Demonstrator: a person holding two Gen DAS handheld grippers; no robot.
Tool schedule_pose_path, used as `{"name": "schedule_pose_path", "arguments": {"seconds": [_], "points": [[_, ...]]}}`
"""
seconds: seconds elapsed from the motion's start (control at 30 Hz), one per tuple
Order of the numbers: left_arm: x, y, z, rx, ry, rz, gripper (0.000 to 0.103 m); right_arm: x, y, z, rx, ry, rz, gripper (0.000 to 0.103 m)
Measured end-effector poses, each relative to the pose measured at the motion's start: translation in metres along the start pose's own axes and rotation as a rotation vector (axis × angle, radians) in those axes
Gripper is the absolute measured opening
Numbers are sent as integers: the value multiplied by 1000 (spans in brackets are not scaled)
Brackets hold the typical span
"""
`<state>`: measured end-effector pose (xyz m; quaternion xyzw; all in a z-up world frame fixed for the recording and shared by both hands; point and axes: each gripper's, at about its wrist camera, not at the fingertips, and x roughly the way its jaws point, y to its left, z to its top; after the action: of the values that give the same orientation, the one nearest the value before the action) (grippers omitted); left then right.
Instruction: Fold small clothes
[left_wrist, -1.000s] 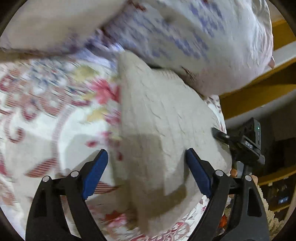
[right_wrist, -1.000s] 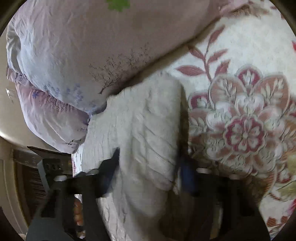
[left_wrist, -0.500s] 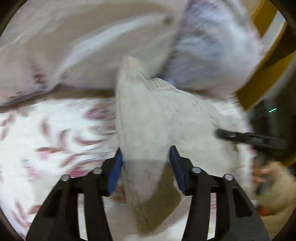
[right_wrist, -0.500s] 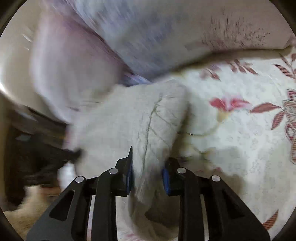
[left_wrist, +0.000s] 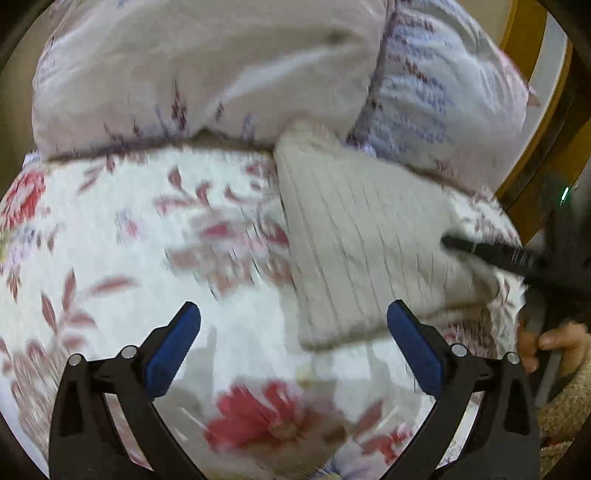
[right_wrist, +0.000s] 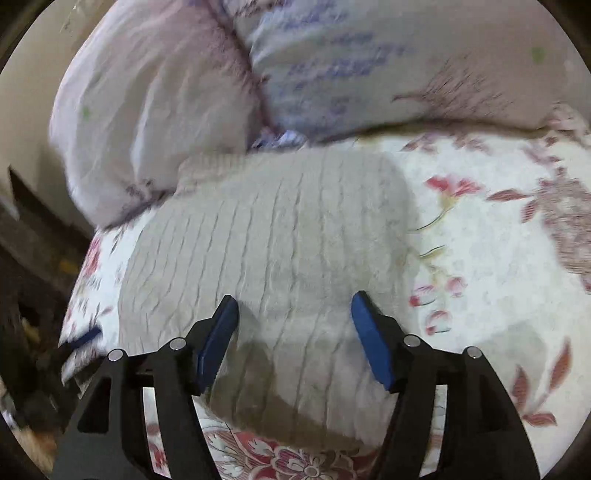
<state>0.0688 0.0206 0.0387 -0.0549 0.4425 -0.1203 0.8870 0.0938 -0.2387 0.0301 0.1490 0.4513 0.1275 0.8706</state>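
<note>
A cream ribbed knit garment (left_wrist: 354, 243) lies folded on the floral bedsheet (left_wrist: 122, 236); it also shows in the right wrist view (right_wrist: 273, 251). My left gripper (left_wrist: 293, 349) is open and empty, just short of the garment's near edge, jaws wide apart. My right gripper (right_wrist: 293, 332) is open above the garment's near part, jaws either side of it without pinching. The right gripper's dark finger (left_wrist: 491, 254) shows at the garment's right edge in the left wrist view.
Two large pale floral pillows (left_wrist: 207, 74) (right_wrist: 155, 103) press against the garment's far edge. A wooden bed frame (left_wrist: 532, 122) stands at the right. The person's hand (left_wrist: 554, 339) is at the right edge. The sheet (right_wrist: 498, 258) spreads to the right.
Both grippers were shut on the garment half a second ago and have let go. Both have opened and drawn back; the garment now lies flat on the sheet.
</note>
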Motion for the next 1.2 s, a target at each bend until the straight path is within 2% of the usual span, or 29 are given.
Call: {"name": "schedule_pose_path", "arguments": {"seconds": [0.03,0.1,0.13,0.23,0.33,0.53,1.2], "points": [[1,-5,-6,11,9,12,101,-8,3,-2,-3,-21,-20,74],[0,-15,-18,49,15,46,101,-40,6,-16,-46,-131,-77,92],[2,-19,-21,60,16,60,101,-51,4,-27,-57,-162,-101,94],[9,-22,-32,72,46,74,101,-44,-9,-43,-57,-116,-143,94],[15,-21,-41,76,62,93,101,-19,-10,-66,-50,-15,-186,94],[17,-26,-52,140,32,154,101,-12,6,-88,-180,-14,-287,100],[15,-23,-53,140,34,152,101,-12,7,-89,-177,-13,-290,102]]}}
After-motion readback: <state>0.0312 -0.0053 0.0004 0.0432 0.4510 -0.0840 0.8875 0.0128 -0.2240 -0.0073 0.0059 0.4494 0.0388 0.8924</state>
